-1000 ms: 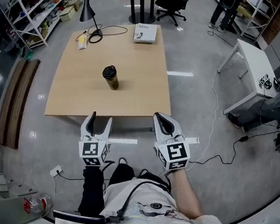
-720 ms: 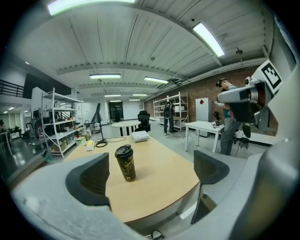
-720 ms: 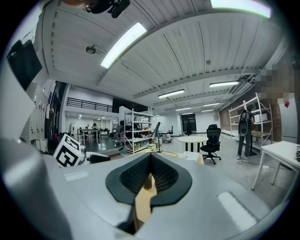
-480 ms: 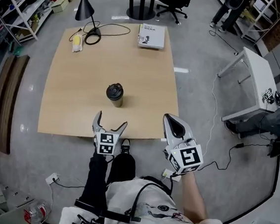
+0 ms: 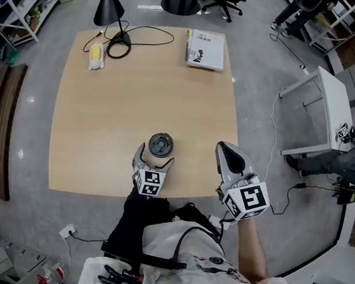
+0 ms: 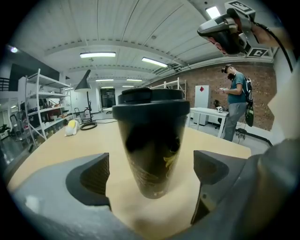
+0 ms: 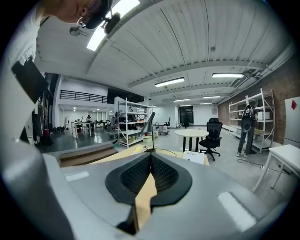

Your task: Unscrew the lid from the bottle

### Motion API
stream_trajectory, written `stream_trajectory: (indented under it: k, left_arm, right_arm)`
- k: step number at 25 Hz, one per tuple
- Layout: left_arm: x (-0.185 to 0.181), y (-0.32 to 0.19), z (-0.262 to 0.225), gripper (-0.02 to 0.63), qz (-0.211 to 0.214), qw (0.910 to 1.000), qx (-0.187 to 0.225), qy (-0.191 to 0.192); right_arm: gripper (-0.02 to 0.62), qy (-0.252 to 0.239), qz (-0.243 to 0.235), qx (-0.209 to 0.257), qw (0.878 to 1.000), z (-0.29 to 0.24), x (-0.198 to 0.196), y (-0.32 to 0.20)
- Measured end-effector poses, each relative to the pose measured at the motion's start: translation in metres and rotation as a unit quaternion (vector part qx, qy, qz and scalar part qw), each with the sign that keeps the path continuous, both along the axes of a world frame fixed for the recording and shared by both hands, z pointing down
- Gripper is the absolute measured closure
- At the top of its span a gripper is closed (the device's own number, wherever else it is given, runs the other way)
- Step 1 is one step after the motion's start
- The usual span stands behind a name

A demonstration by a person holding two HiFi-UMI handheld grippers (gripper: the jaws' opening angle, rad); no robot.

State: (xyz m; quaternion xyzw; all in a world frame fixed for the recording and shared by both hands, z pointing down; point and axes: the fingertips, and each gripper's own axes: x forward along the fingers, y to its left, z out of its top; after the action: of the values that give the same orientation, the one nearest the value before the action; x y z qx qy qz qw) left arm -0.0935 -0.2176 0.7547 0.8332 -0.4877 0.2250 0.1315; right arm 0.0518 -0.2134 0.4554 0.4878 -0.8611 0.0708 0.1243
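A dark bottle (image 5: 160, 146) with a black lid (image 6: 151, 101) stands upright near the front edge of the wooden table (image 5: 106, 99). My left gripper (image 5: 155, 158) is open and straddles the bottle low down. In the left gripper view the bottle (image 6: 152, 145) stands between the two pads (image 6: 93, 176), with a gap on each side. My right gripper (image 5: 226, 151) is shut and empty, to the right of the bottle over the table's front right corner. In its own view its jaws (image 7: 150, 176) meet on nothing.
At the table's far end are a black lamp (image 5: 110, 5) with a coiled cable, a yellow-and-white object (image 5: 96, 54) and a book (image 5: 206, 48). A white table (image 5: 323, 103) stands to the right. A person (image 6: 234, 103) stands in the background.
Both grippers have moved forward from off the table's edge toward the bottle. The left jaws have opened wide and now stand round the bottle. The right jaws stayed shut.
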Motion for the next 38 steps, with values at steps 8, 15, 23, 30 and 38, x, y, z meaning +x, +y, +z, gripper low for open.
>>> stream_trajectory:
  k: [8,15,23,30,38]
  left_arm:
    - [0.03,-0.039,0.003,0.035,0.021,0.9994,0.019,0.018]
    - [0.043,-0.038,-0.001,0.134,0.049,0.9984,0.02,0.019]
    - [0.037,-0.041,0.007,0.189,0.061,0.9973,-0.038,0.015]
    - [0.055,-0.043,-0.026,0.192,0.081,0.9958,-0.016,0.041]
    - [0.102,-0.028,-0.195,0.192,0.188,0.974,0.119,0.042]
  right_arm:
    - [0.591,0.026,0.02,-0.02,0.999,0.008,0.02,-0.022]
    - [0.591,0.042,0.03,-0.049,0.997,0.03,0.022,-0.028]
    - [0.589,0.045,0.007,-0.071,0.996,0.052,0.005,-0.025]
    - [0.589,0.041,-0.076,-0.076,0.993,0.061,-0.032,-0.026]
    - [0.112,0.107,-0.372,-0.046,0.921,0.011,-0.096,0.002]
